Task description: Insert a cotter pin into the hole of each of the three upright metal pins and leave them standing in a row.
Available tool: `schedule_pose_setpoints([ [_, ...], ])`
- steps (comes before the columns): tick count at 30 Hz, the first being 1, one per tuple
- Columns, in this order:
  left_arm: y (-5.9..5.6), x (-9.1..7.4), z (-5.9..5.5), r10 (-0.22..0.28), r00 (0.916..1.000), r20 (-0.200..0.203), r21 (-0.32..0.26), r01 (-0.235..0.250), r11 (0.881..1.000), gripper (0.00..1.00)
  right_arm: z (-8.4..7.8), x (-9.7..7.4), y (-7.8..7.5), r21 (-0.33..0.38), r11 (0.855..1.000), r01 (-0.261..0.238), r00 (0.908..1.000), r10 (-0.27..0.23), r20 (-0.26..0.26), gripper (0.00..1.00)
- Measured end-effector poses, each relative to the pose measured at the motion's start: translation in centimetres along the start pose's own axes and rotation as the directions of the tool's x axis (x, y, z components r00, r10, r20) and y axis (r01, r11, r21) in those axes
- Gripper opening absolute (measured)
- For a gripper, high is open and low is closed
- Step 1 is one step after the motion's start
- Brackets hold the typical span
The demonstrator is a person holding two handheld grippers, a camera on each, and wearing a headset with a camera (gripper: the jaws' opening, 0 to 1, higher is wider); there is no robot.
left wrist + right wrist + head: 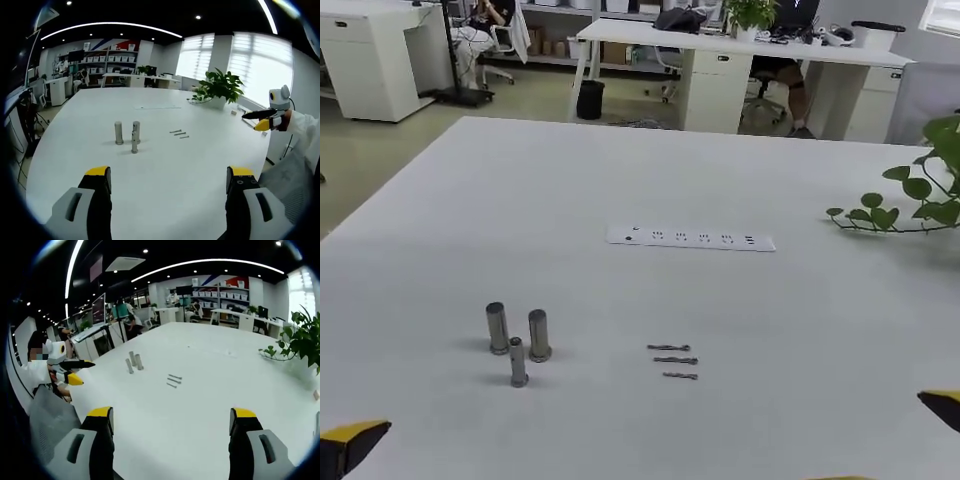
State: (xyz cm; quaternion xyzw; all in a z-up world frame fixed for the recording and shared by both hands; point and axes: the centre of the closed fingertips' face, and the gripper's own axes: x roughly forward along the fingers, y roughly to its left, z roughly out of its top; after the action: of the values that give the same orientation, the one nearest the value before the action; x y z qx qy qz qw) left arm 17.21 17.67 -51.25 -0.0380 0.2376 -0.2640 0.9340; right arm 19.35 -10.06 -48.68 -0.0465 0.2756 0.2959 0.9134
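Observation:
Three grey metal pins stand upright in a tight cluster on the white table, left of centre; the same pins show in the left gripper view and pins in the right gripper view. Three small cotter pins lie side by side to their right, seen as cotter pins and cotter pins from the grippers. My left gripper is open and holds nothing, well short of the pins. My right gripper is open too, with nothing between its fingers. Yellow fingertips peek in at the head view's bottom left corner.
A white power strip lies flat further back on the table. A leafy potted plant reaches in from the right edge. Desks, chairs and seated people fill the room beyond the far edge.

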Motion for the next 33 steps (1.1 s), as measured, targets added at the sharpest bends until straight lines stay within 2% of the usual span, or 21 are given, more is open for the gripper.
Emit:
schedule_pose_setpoints([
  [8, 0.2, -0.1, 0.4, -0.011, 0.9999, 0.009, -0.001, 0.011, 1.0, 0.92, -0.5, 0.0, 0.3, 0.016, 1.0, -0.002, 1.0, 0.002, -0.006, 0.94],
  [9, 0.3, -0.1, 0.5, -0.01, 0.9999, 0.01, -0.003, 0.01, 1.0, 0.91, -0.5, 0.0, 0.4, 0.028, 1.0, -0.006, 1.0, 0.006, -0.004, 0.94],
  [10, 0.4, -0.1, 0.5, -0.008, 0.9999, 0.01, -0.006, 0.008, 1.0, 0.91, -0.3, 0.1, 0.6, 0.07, 0.997, -0.021, 0.9996, 0.02, 0.019, 0.93],
  [12, 0.7, -0.1, 0.5, -0.006, 1.0, 0.007, -0.006, 0.006, 1.0, 0.91, -0.2, 0.2, 0.6, 0.093, 0.995, -0.023, 0.9994, 0.021, 0.029, 0.93],
  [18, 1.7, 0.0, 0.5, 0.0, 1.0, 0.002, -0.01, 0.0, 1.0, 0.89, -0.5, 0.4, 0.3, 0.073, 0.997, -0.003, 1.0, 0.002, 0.009, 0.93],
  [22, 2.4, 0.2, 0.7, 0.0, 1.0, -0.002, 0.008, 0.0, 1.0, 0.86, -0.6, 0.6, 0.3, 0.075, 0.997, 0.001, 1.0, -0.001, 0.002, 0.93],
  [26, 3.0, 0.9, 1.5, -0.001, 0.9998, 0.018, 0.039, 0.0, 0.999, 0.8, -0.8, 0.8, 0.4, 0.069, 0.998, 0.001, 1.0, -0.001, -0.007, 0.93],
  [33, 3.6, 2.7, 2.8, -0.025, 0.999, 0.038, 0.054, 0.023, 0.998, 0.72, -1.0, 1.0, 0.4, 0.072, 0.997, 0.007, 0.9999, -0.006, -0.01, 0.92],
])
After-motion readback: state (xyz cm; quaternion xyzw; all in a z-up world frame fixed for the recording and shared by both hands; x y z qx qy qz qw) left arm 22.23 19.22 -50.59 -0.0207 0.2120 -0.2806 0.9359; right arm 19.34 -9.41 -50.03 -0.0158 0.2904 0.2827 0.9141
